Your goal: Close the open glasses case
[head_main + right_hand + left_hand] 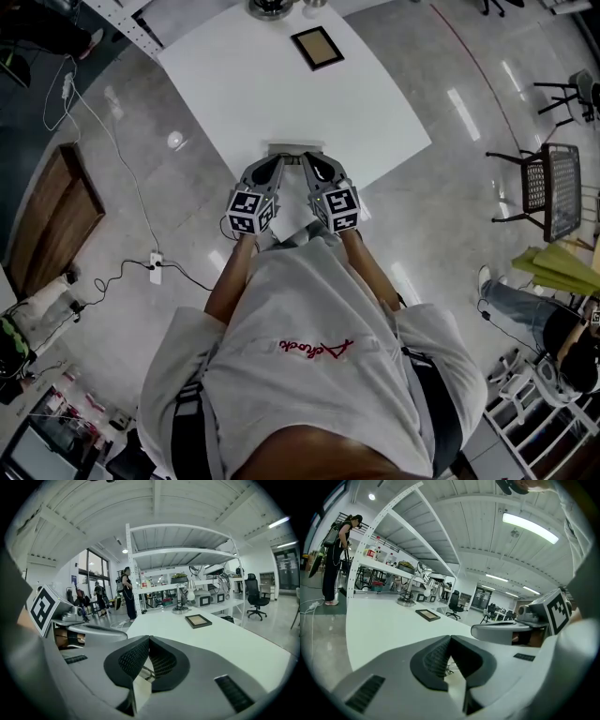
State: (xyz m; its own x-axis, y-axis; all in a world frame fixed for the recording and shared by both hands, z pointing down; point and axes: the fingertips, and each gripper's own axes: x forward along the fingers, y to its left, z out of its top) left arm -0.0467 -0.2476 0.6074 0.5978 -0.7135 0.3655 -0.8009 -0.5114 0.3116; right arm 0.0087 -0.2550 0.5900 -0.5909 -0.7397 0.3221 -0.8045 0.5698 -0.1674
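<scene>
In the head view a small pale grey object [295,148], probably the glasses case, lies on the white table [244,84] near its front edge. It is too small to tell whether its lid is up. My left gripper [278,161] and right gripper [307,159] lie side by side with their tips just short of it. In the left gripper view my left gripper [450,637] is shut, tips meeting, nothing held. My right gripper [149,638] is shut the same way in its own view. A bit of metal [145,671] shows low behind the right jaws.
A dark picture frame [317,47] lies farther back on the table, with a round lamp base [270,7] at the far edge. White shelving [187,555] stands behind the table. A black chair [553,187] stands to the right, and cables [141,267] run across the floor on the left.
</scene>
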